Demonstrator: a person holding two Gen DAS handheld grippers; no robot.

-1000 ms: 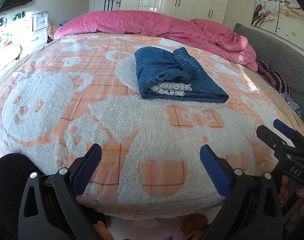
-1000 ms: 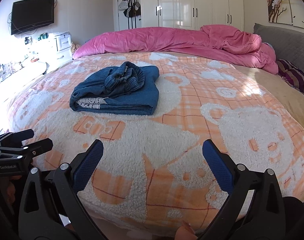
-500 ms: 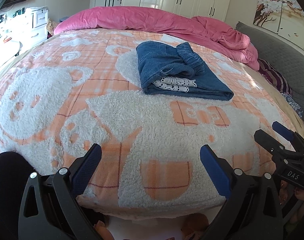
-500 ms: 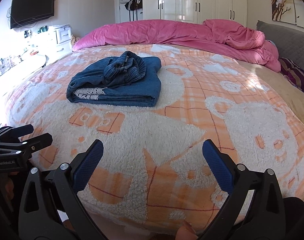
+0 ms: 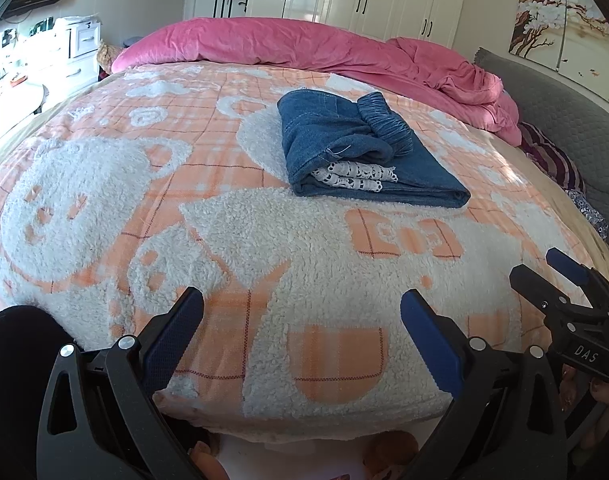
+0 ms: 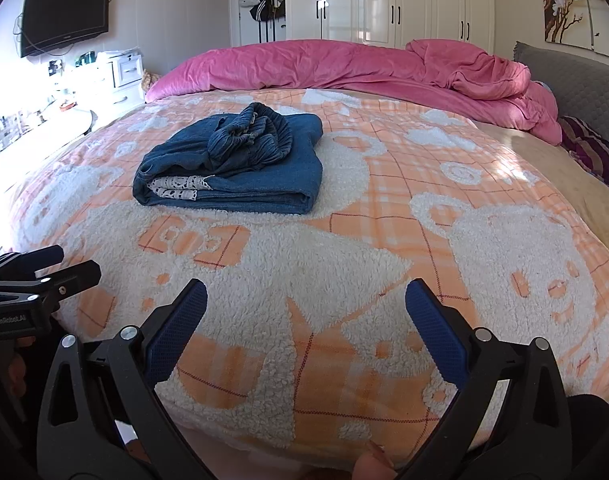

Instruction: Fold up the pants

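I see the pants (image 5: 364,156) lying folded in a compact blue denim bundle on the orange-and-white fleece blanket (image 5: 264,248), toward the far middle of the bed. The elastic waistband is bunched on top, and a strip of white lace trim shows at the near edge of the fold. In my right wrist view the same bundle (image 6: 232,168) sits to the left of centre, well apart from both tools.

My left gripper (image 5: 302,336) hangs at the near edge of the bed with its 2 blue-padded fingers spread wide and nothing between them. My right gripper (image 6: 306,328) is likewise spread wide and empty over the blanket's near edge. Each tool appears at the side of the other's view, the 2 side by side.

Beyond the pants a pink duvet (image 5: 324,48) is heaped along the far side of the bed, with white wardrobes (image 6: 404,0) behind it and a wall-mounted TV (image 6: 64,16) at the left.
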